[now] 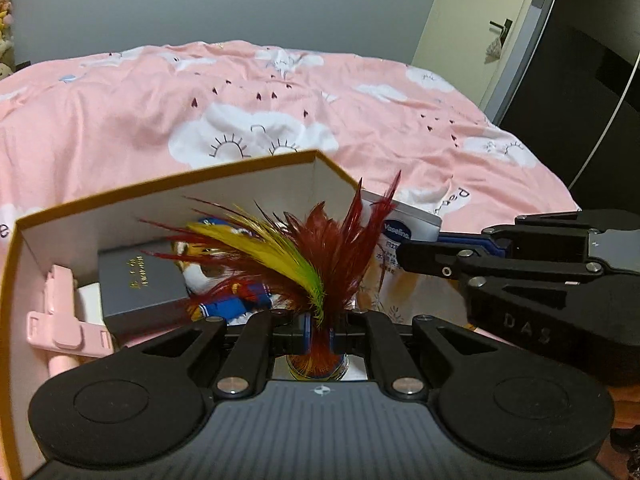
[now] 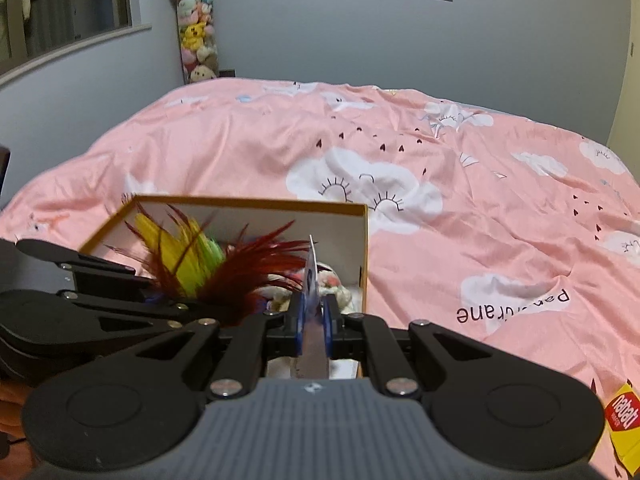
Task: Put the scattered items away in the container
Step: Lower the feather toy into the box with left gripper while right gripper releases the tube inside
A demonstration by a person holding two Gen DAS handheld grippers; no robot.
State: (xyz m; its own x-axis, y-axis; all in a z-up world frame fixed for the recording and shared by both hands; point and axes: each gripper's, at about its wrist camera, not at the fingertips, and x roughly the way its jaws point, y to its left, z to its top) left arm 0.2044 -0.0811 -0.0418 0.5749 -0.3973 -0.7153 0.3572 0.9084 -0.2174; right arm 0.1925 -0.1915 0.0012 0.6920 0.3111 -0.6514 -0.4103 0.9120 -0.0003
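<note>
Carrying: my left gripper (image 1: 319, 334) clamps a feather shuttlecock (image 1: 304, 264), my right gripper (image 2: 312, 320) a Vaseline packet (image 2: 311, 280)
Done: orange box (image 1: 120, 192) part-filled (lower left)
Left: yellow snack pack (image 2: 624, 424)

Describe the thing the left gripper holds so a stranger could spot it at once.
On the pink bed stands an open cardboard box. Over it, the left gripper clamps a feather shuttlecock: dark red plumes with one yellow-green plume, unlike the flat Vaseline packet beside it.
</note>
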